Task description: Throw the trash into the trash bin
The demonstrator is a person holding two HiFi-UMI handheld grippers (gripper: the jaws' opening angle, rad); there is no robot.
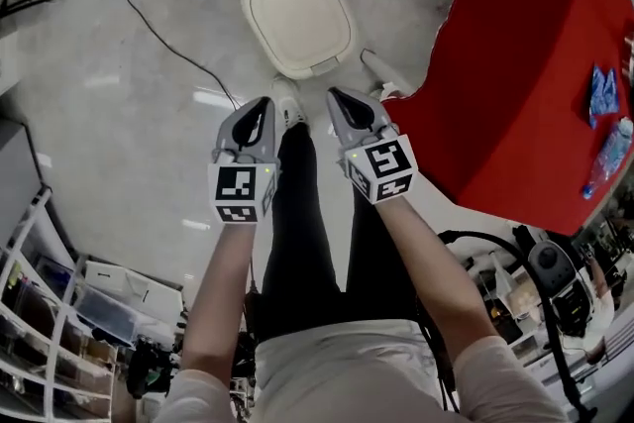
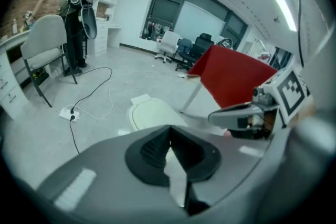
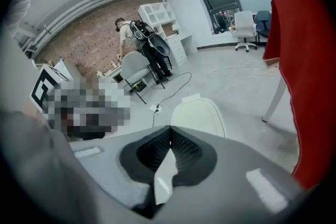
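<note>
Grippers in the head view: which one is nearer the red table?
The right gripper: it hangs just beside the near edge of the red table, while the left gripper is on the side away from it.

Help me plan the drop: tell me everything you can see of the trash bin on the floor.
The trash bin is cream-white and plastic-looking, with a rounded-rectangular outline. Its lid is shut and lies flat, a raised rim framing a smooth panel, and a flat tab juts from its far end. It stands upright on the grey floor, just ahead of the person's shoe and left of the red table. Nothing rests on it. The black cable passes beside it without touching.
</note>
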